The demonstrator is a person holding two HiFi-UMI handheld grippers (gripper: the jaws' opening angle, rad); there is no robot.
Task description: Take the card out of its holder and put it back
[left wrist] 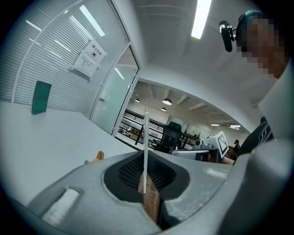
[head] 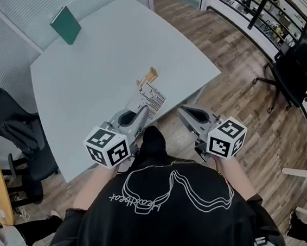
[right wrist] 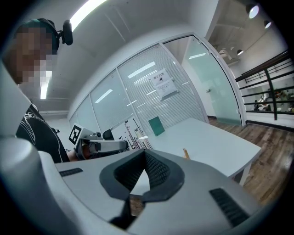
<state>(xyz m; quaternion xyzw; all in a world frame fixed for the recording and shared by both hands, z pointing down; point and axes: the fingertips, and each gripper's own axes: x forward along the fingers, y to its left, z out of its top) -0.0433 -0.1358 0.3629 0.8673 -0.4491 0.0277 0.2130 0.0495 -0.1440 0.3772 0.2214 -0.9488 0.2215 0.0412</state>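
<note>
Left gripper (head: 142, 112) (left wrist: 145, 179): jaws pinched on the near end of the white card (head: 153, 99) (left wrist: 145, 133). The card is clear of its wooden holder (head: 148, 77), which stands just beyond it on the grey table (head: 95, 53). The card's long axis runs away from the person toward the holder, edge upright. Right gripper (head: 183, 111) (right wrist: 144, 156): off the table edge, jaws pressed together, nothing between them.

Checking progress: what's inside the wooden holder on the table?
No card shows in the small wooden holder; white printed card sits in left hand-held gripper. Slot interior too small to see.
</note>
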